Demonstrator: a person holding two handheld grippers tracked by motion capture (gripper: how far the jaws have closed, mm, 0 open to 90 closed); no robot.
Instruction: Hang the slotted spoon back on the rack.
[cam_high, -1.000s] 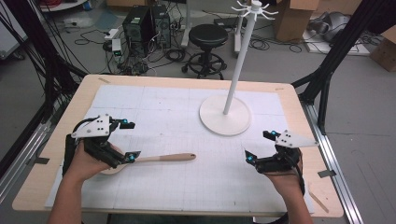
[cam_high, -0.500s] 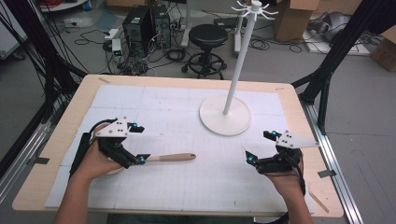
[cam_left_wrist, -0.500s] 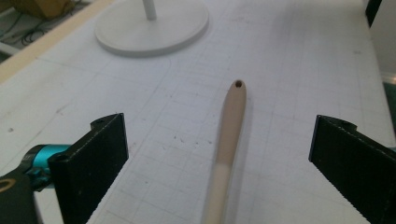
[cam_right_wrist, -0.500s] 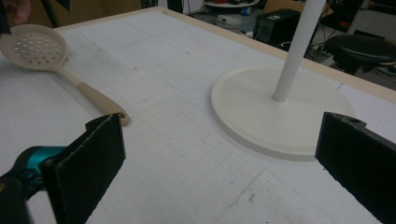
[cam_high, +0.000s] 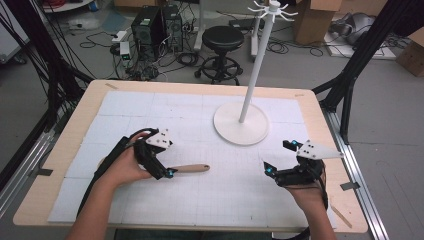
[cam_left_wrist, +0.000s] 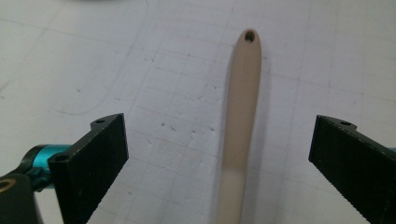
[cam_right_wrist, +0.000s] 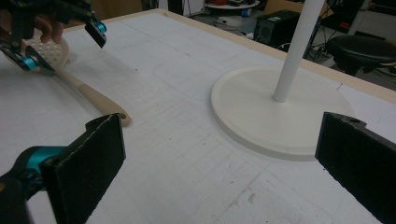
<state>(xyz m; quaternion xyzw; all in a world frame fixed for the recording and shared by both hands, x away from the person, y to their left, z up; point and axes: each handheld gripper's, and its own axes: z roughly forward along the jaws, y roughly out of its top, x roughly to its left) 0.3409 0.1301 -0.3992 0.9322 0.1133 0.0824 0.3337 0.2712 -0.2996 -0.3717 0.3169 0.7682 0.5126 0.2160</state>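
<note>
Beige and slim, the handle of a spatula (cam_left_wrist: 240, 126) lies flat on the white table mat (cam_high: 210, 200), and it runs up between the two black jaws of the left gripper (cam_left_wrist: 219, 154). These jaws stand wide apart, one on each side of the handle, and neither touches it. In the high view the left gripper (cam_high: 162, 167) sits over the inner part of the handle, while the free end with a small hanging hole points toward the middle of the table. In the right gripper view the perforated head of the spatula (cam_right_wrist: 49, 49) shows just under the left hand.

The step in hand, as I judge it, is the approach for a grasp: the gripper is lined up over the handle but nothing is held yet. The next move calls for lowering a little more, keeping the handle centred, and then closing firmly on it.

The right gripper (cam_high: 281, 165) rests low near the right edge of the table, also wide open and holding nothing. A white stand (cam_high: 241, 122) with a round base and hooks at the top is behind, well apart from the spatula; the hole may be meant for a hook.
</note>
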